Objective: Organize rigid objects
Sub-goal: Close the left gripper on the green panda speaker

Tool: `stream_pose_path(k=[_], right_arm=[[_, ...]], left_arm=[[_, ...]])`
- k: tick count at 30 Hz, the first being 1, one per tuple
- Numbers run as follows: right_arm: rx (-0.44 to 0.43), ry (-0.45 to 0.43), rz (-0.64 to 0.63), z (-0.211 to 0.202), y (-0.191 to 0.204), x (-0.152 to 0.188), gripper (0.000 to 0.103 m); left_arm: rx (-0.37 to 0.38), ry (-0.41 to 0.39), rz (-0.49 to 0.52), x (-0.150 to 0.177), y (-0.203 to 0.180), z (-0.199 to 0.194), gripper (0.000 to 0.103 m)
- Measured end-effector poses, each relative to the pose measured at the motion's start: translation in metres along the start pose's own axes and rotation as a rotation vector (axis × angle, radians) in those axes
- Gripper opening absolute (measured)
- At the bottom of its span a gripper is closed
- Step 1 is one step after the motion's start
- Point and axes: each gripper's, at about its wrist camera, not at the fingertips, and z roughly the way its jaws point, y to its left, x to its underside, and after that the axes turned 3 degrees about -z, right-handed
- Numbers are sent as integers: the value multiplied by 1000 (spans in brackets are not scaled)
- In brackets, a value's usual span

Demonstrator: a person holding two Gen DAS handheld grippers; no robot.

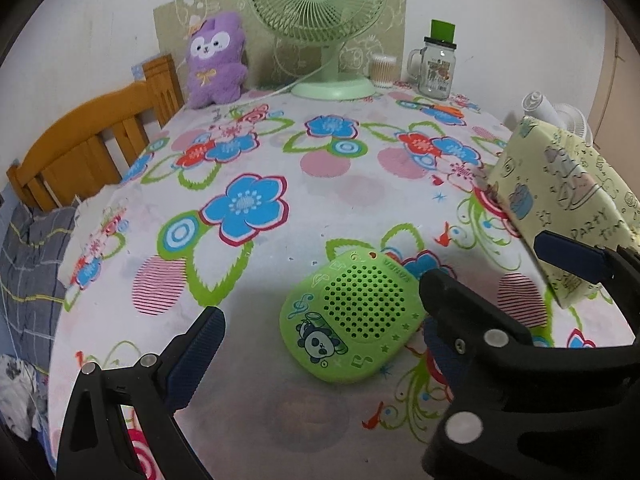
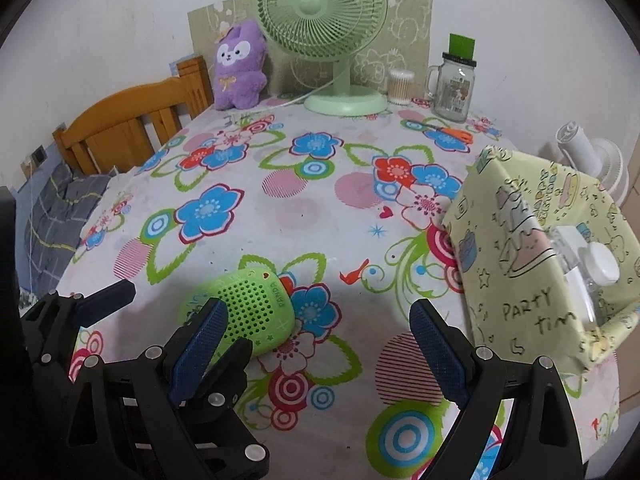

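Floral cloth point(image 1: 304, 200) is covering the tabletop, white wall behind, wooden bed frame point(image 1: 92, 144) sitting off the left edge with grey plaid bedding point(image 1: 28, 264) below it. Along the back edge a purple plush toy point(image 1: 216, 60) is leaning by the wall, a mint-green desk fan point(image 1: 320, 12) is standing beside it, then a tub of cotton swabs point(image 1: 383, 70) and a glass mug jar point(image 1: 438, 70) with a green block on its lid. Orange-handled scissors point(image 2: 452, 132) are lying on the cloth in front of the jar. A white fan point(image 2: 592, 156) is showing past the right edge.

Green speaker point(image 1: 356, 312), perforated grille and a panda print, is lying flat on the cloth near the front edge, in front of the left claw point(image 1: 320, 328). Left claw is standing wide, the speaker lying between its fingers, closer to the right one; contact cannot be told, no grip showing. In the right wrist view the speaker point(image 2: 256, 312) is sitting partly behind that claw's left finger.

Right claw point(image 2: 320, 332) is also standing wide, nothing between its blue pads point(image 2: 436, 352), bare cloth under it. Yellow-green box point(image 2: 536, 264) wrapped in cartoon "PARTY" paper is standing at the right side of the tabletop, just right of the right claw. A clear bottle with a white cap point(image 2: 600, 266) is lying inside the box.
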Motion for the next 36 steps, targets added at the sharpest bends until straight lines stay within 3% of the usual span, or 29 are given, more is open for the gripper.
stream_pose_path(k=[13, 18, 21, 36], right_arm=[[-2, 82, 43, 35, -13, 5, 94], [-16, 105, 78, 45, -20, 6, 94], [-26, 109, 95, 48, -22, 6, 94], [-29, 90, 93, 38, -18, 4, 94]], left_arm=[[60, 65, 49, 1, -10, 33, 102], [61, 46, 54, 0, -13, 35, 102], [69, 35, 51, -1, -14, 34, 94], [59, 10, 56, -1, -12, 21, 93]])
